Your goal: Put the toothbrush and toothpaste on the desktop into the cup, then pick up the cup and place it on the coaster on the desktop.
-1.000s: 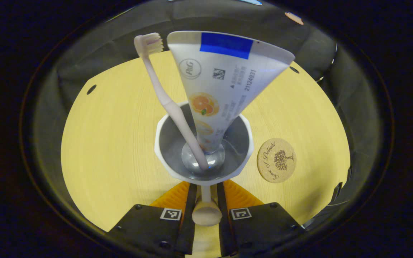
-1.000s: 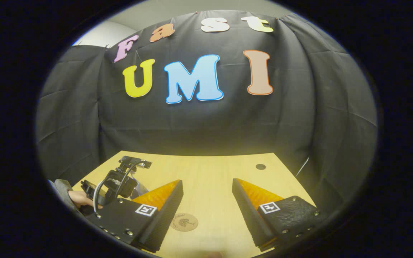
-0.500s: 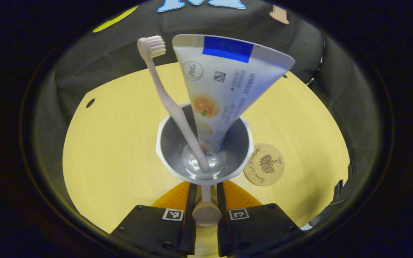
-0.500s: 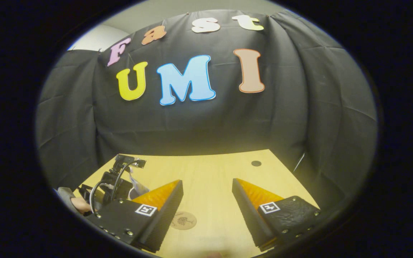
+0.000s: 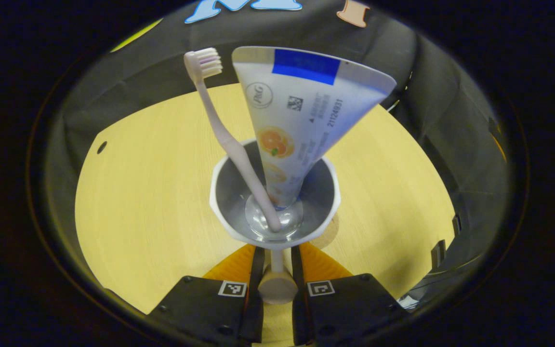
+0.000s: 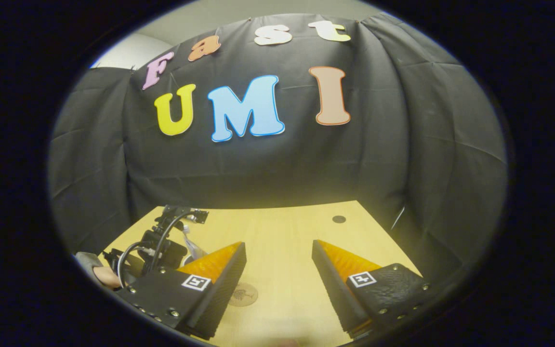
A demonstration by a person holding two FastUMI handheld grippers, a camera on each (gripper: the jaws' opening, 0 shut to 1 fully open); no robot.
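In the left gripper view, my left gripper [image 5: 276, 254] is shut on the handle of a white cup [image 5: 228, 193] with a grey inside. A pale pink toothbrush [image 5: 219, 130] and a white toothpaste tube [image 5: 306, 111] stand in the cup, leaning apart. The cup hangs over the cork coaster [image 5: 331, 232], of which a brown sliver shows past its right rim. In the right gripper view, my right gripper [image 6: 278, 246] is open above the table with nothing between its fingers. The coaster [image 6: 246, 294] peeks out by its left finger, and the left gripper [image 6: 164, 241] is at lower left.
The yellow wooden table [image 5: 152, 193] has small dark holes near its far corners [image 5: 101, 144]. Black cloth walls close in the far side and both sides. A hand [image 6: 106, 276] holds the left gripper at the table's left edge.
The cup has moved right over the coaster, which slid from beside the cup to almost wholly beneath it. The right gripper has barely moved and stays open.
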